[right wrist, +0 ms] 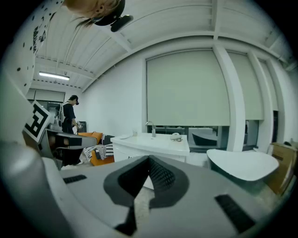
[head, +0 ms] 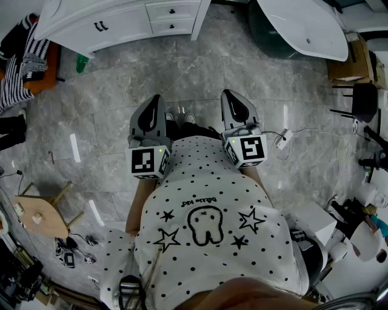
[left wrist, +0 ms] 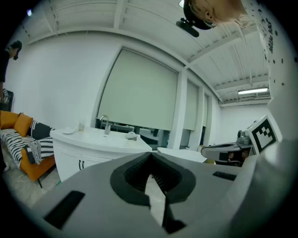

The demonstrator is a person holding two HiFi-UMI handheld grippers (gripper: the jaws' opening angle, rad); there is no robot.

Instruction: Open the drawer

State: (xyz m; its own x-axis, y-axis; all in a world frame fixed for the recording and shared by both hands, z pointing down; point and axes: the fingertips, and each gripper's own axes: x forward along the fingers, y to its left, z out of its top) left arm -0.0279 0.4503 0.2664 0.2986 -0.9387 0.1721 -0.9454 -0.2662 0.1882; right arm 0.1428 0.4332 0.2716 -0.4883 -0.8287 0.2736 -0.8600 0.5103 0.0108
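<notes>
The white vanity cabinet (head: 109,24) stands far off at the top of the head view. Its stacked drawers (head: 173,12) with dark knobs are closed. My left gripper (head: 156,100) and right gripper (head: 230,95) are held side by side close to the person's body, pointing over the grey stone floor towards the cabinet. Both are shut with nothing between the jaws. In the left gripper view the shut gripper (left wrist: 150,157) points at the cabinet (left wrist: 86,155) with its sink and tap. The right gripper (right wrist: 148,161) shows the same cabinet (right wrist: 153,148) ahead, well out of reach.
An orange sofa with a striped blanket (head: 24,63) sits at the left. A white oval tub (head: 306,24) stands at the top right beside a cardboard box (head: 348,60). A wooden stool (head: 39,215) is at the lower left. Another person (right wrist: 70,116) stands by the sofa.
</notes>
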